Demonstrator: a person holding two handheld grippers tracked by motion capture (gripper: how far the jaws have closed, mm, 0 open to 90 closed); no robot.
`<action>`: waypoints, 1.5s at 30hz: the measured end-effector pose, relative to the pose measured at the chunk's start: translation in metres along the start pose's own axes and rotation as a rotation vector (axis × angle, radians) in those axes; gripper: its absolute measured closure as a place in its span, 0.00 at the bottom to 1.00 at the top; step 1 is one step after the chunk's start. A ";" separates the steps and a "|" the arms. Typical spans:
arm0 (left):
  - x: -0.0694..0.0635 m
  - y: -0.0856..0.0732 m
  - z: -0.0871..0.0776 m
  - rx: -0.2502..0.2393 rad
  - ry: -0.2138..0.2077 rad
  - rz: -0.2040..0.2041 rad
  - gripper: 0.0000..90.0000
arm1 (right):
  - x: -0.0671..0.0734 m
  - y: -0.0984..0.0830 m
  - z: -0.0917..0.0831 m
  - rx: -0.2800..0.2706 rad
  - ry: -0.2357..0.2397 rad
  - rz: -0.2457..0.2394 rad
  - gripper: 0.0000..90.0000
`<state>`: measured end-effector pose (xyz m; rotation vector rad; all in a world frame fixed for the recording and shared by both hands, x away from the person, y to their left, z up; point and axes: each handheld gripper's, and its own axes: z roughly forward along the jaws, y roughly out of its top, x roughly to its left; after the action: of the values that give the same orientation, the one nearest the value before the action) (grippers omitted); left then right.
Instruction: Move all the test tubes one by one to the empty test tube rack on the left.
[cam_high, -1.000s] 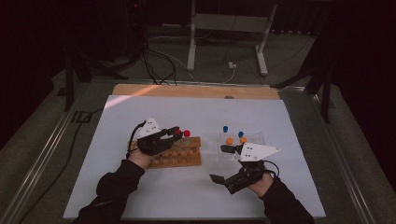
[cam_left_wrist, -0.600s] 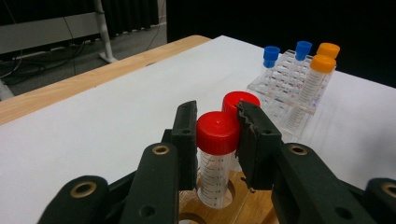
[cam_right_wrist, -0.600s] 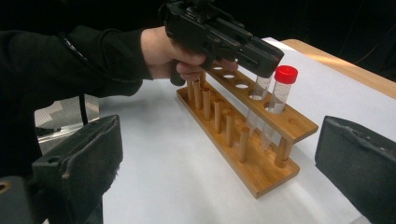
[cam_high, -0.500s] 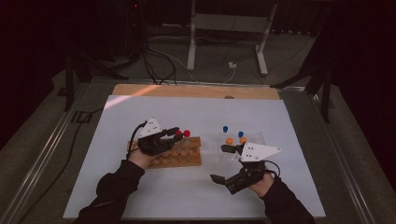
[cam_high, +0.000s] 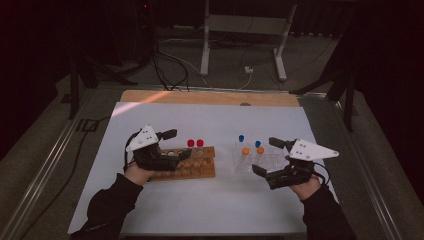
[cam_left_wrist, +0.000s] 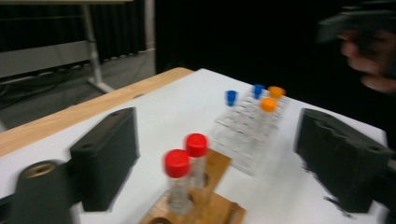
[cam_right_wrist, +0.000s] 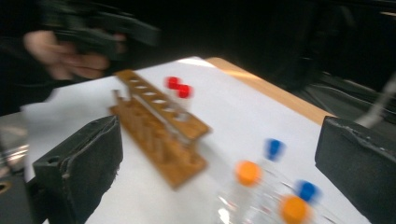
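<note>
Black two-jaw left gripper (cam_high: 172, 145) and right gripper (cam_high: 267, 157): grey three-cornered top plates, trailing black cables, dark long sleeves (cam_high: 107, 205).

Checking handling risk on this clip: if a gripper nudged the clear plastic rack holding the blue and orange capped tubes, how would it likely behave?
The clear rack looks thin-walled, so probably light and apt to slide on the smooth white table. Its tubes, the orange-capped tube among them, stand tall above it, so a high push might tip it.

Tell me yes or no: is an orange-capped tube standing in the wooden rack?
No. The wooden rack holds two red-capped tubes, while the orange-capped tubes stand in the clear rack to its right.
</note>
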<state>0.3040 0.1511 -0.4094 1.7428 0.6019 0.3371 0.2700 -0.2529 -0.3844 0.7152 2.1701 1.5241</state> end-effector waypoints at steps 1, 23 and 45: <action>-0.002 0.000 -0.002 -0.001 -0.016 -0.007 0.05 | -0.004 -0.001 -0.002 0.006 -0.019 -0.008 0.01; -0.014 -0.014 -0.013 0.020 -0.065 0.011 0.01 | -0.042 -0.069 0.028 0.223 -0.098 0.133 0.54; -0.013 -0.014 -0.014 0.023 -0.068 0.013 0.01 | -0.038 -0.075 0.048 0.263 -0.143 0.115 0.83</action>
<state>0.2832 0.1579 -0.4183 1.7735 0.5478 0.2797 0.3148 -0.2612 -0.4699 1.0172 2.2759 1.2088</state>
